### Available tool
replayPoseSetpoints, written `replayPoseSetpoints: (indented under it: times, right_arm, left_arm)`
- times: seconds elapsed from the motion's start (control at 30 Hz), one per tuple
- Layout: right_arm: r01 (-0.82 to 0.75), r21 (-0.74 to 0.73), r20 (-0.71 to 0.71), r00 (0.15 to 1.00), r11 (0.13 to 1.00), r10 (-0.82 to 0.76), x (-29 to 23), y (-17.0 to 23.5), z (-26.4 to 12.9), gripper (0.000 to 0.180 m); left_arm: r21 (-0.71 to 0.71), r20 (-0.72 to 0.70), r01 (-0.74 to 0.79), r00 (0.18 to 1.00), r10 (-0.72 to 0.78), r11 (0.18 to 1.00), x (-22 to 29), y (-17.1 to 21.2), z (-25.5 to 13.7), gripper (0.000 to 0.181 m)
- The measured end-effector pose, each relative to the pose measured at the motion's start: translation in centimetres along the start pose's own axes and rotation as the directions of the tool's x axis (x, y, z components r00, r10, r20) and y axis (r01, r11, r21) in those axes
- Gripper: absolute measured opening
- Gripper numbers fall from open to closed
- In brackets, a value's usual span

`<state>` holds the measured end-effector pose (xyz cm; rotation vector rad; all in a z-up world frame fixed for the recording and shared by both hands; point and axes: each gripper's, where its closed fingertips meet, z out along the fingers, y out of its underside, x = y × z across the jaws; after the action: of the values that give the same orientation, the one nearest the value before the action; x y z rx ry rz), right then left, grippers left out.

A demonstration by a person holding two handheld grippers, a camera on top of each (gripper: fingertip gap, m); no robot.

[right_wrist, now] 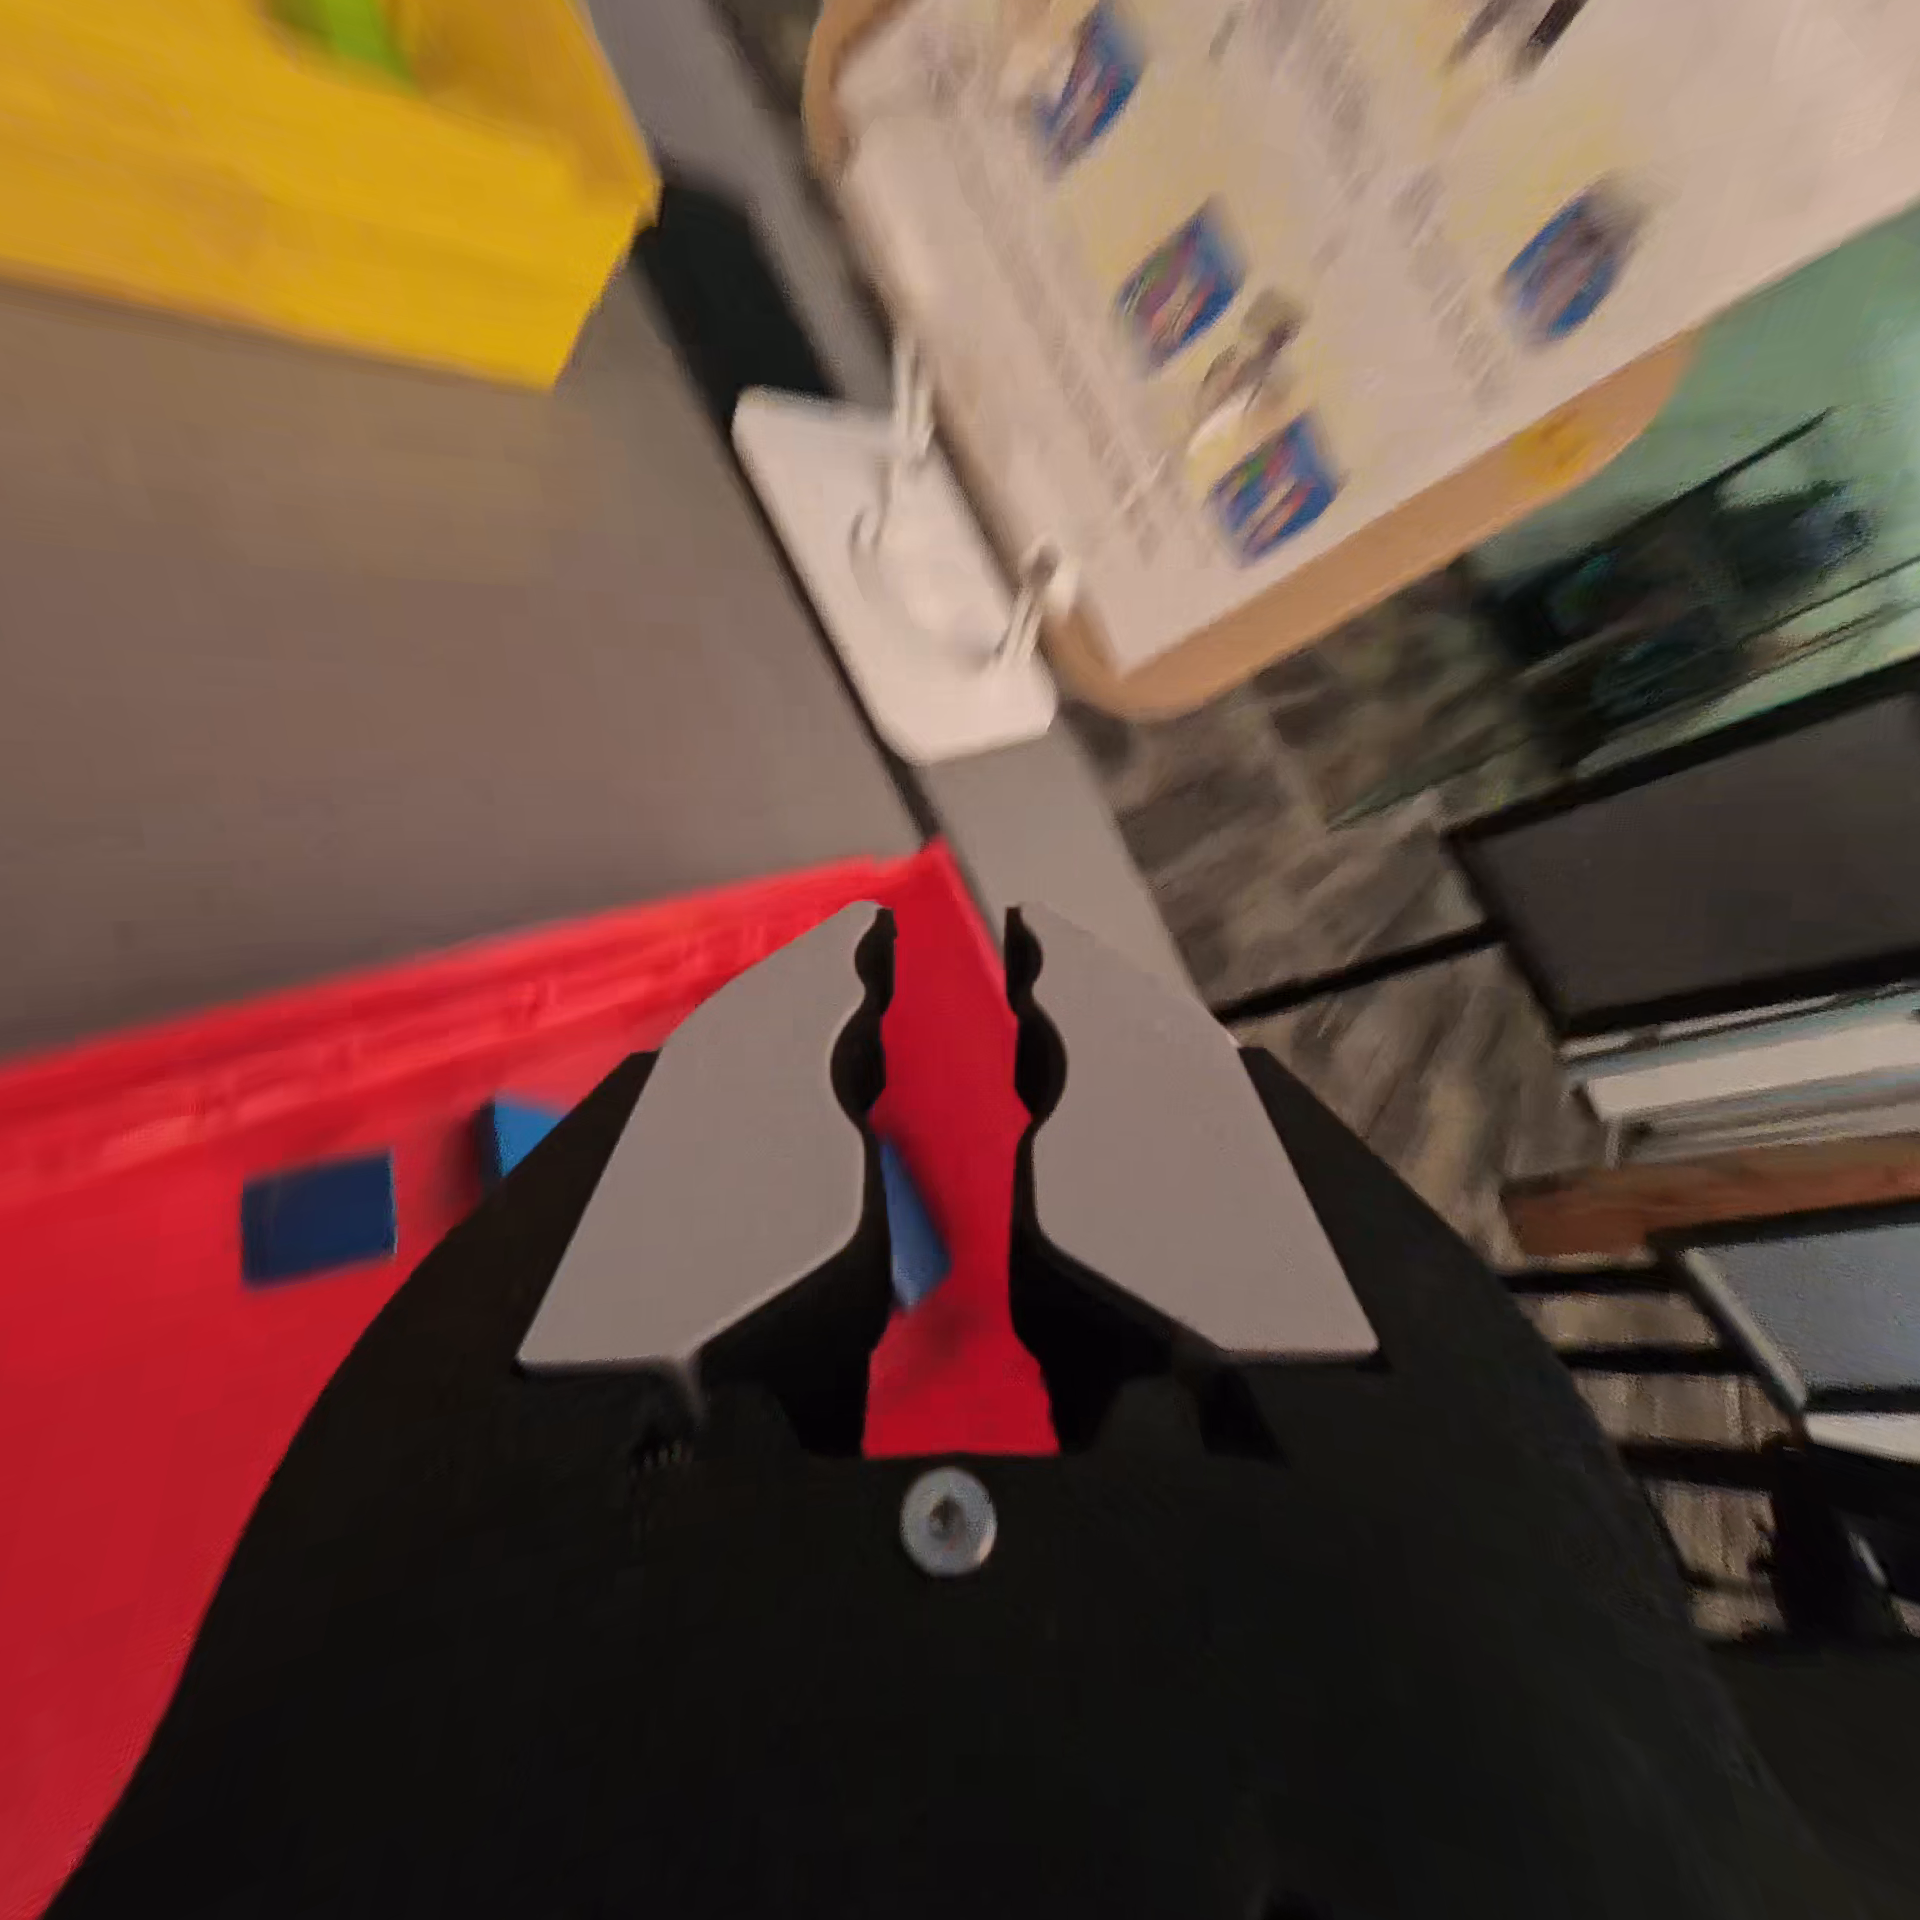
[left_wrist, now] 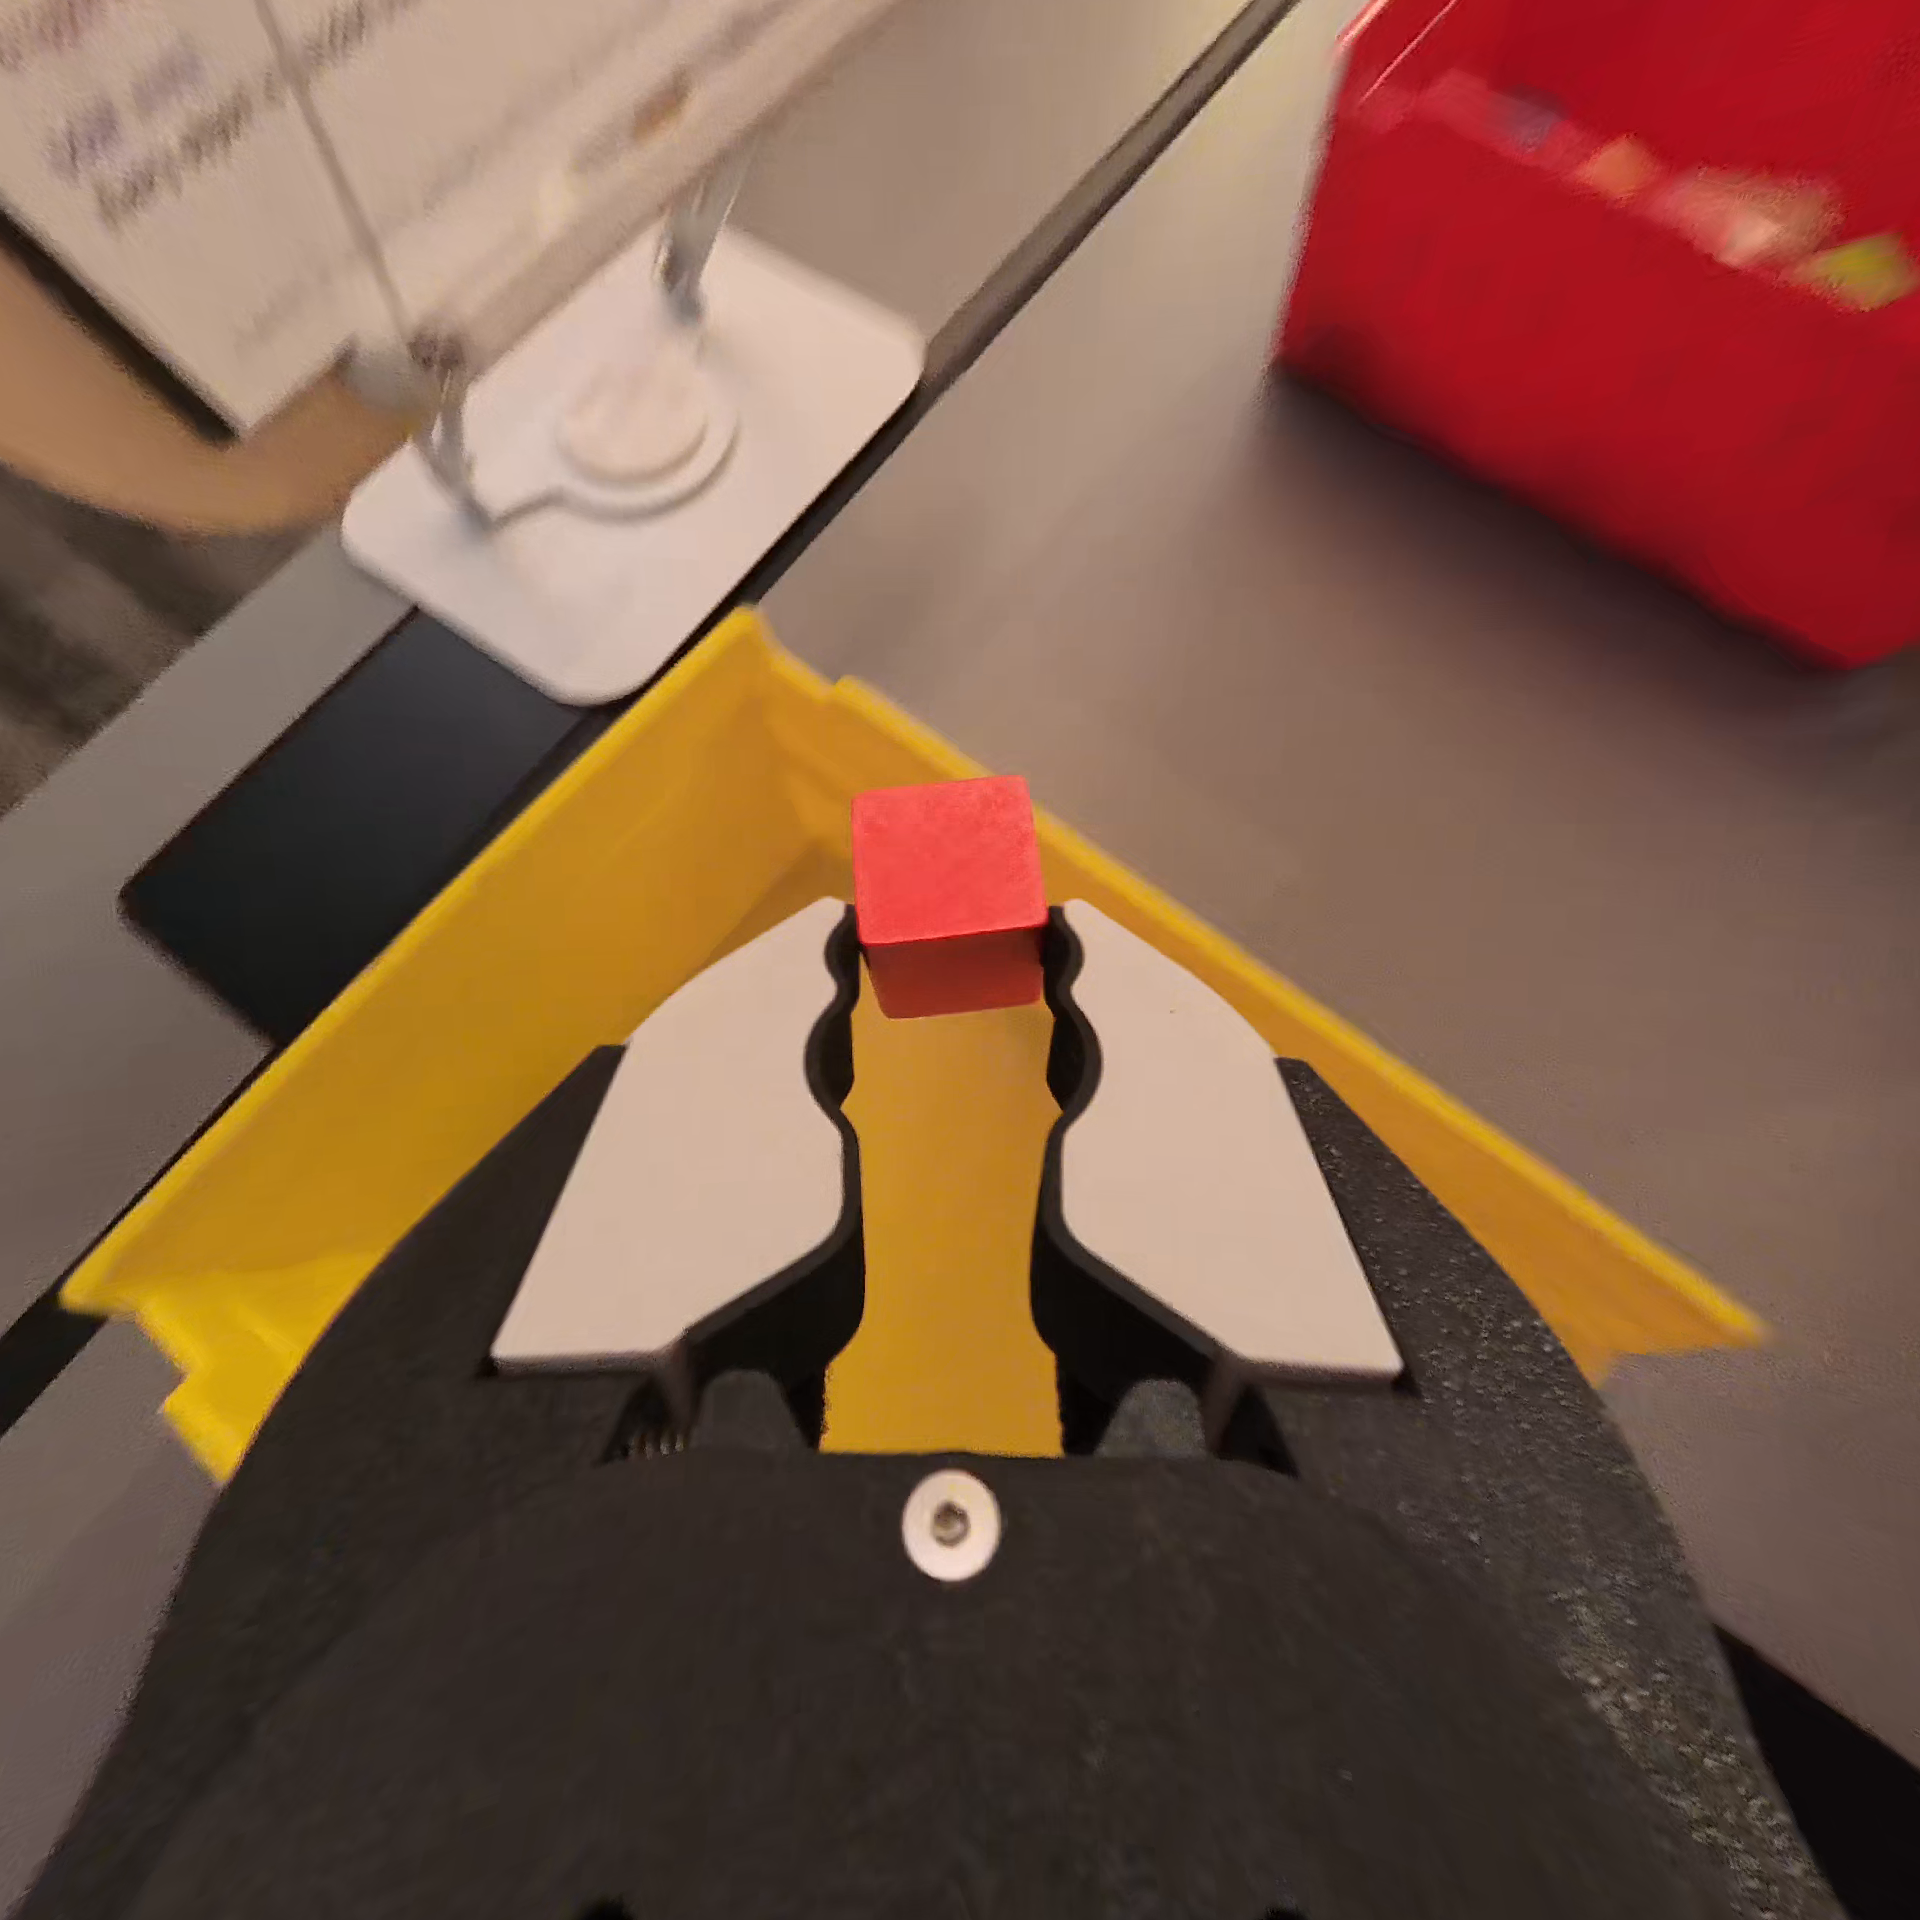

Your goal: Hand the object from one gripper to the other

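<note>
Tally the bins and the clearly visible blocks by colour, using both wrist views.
Red block, held in the left hand-held gripper: 1
Blue blocks in the red bin, below the open right hand-held gripper: 3 ()
Red bins: 1
Yellow bins: 1
Total: 6. Blurred bits elsewhere are left uncounted.

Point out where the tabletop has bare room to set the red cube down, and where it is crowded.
Bare grey table lies between the yellow bin and the red bin. The red bin holds blocks, blurred. The white stand base fills the far edge. The left gripper grips the red cube above the yellow bin's corner; the right gripper is open, empty.
</note>
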<state>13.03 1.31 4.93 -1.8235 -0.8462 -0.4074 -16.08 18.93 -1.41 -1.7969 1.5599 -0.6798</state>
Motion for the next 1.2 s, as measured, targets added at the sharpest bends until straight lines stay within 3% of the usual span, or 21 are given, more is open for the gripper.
replayPoseSetpoints:
  times: [0.1, 0.2, 0.47, 0.63, 0.9, 1.07, 1.2]
  right_arm:
    - [0.021, 0.212, 0.001, 1.0, 0.977, -0.021, -1.6, -5.9, -0.2, 0.027]
    - [0.11, 0.306, 0.075, 0.987, 0.946, -0.139, -6.0, -10.3, 0.5, 0.048]
    - [0.403, 0.447, -0.086, 0.908, 0.799, -0.41, -13.0, -17.5, -0.2, 0.053]
    - [0.446, 0.473, -0.093, 0.883, 0.76, -0.46, -15.0, -18.4, -0.3, 0.055]
    - [0.494, 0.495, -0.134, 0.856, 0.715, -0.499, -16.2, -18.9, -0.3, 0.036]
    - [0.474, 0.441, -0.051, 0.861, 0.762, -0.506, -16.0, -17.9, -0.1, 0.036]
    - [0.352, 0.31, 0.139, 0.902, 0.883, -0.408, -12.9, -14.1, -1.5, 0.036]
  left_arm:
    - [0.148, -0.178, 0.02, 0.984, 0.007, 0.989, 4.5, -3.8, -2.5, 0.033]
    - [0.244, -0.35, 0.04, 0.935, 0.05, 0.969, 9.2, -6.7, -4.4, 0.033]
    - [0.19, -0.656, 0.068, 0.751, 0.075, 0.979, 18.2, -8.4, -5.3, 0.033]
    - [0.159, -0.751, 0.083, 0.657, 0.066, 0.984, 20.8, -8.7, -5.3, 0.033]
    - [0.144, -0.77, 0.061, 0.634, 0.073, 0.988, 21.9, -8.5, -5.0, 0.033]
    - [0.116, -0.763, 0.085, 0.645, 0.034, 0.99, 21.4, -8.4, -4.8, 0.034]
    - [0.147, -0.742, 0.142, 0.67, 0.014, 0.979, 19.8, -9.0, -5.7, 0.037]
